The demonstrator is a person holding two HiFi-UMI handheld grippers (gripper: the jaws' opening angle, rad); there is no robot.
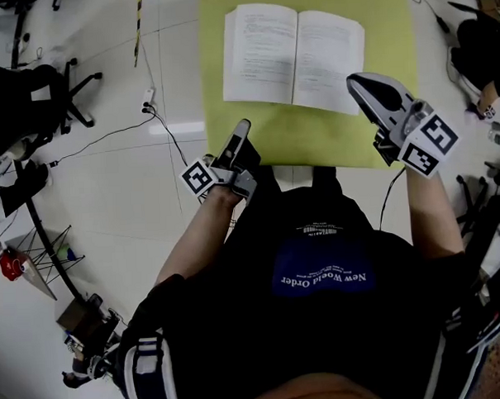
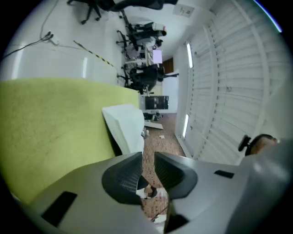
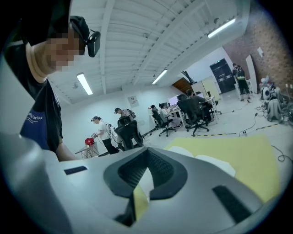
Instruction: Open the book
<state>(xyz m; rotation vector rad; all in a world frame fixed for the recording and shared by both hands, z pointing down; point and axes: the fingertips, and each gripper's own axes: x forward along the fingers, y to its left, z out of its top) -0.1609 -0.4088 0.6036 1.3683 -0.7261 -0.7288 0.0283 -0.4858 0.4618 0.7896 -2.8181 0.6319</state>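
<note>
Book (image 1: 293, 59) is lying open on the yellow-green table (image 1: 313, 138); we are holding our left gripper (image 1: 242, 130) rolled sideways at the near edge, jaws slightly parted and empty, right gripper (image 1: 357, 84) clenched empty at the book's right edge.

Open-plan office/lab: swivel chairs (image 3: 197, 114), monitors (image 2: 157, 57), floor cables (image 1: 98, 140), strip lights (image 3: 84, 83).

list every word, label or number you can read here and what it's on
"New World Order": on the blue patch of the person's black shirt, upside down in the head view.
"Order": the same shirt, in the right gripper view.
Too small to read: the small print above the patch.
Too small to read: the printed pages of the open book.
</note>
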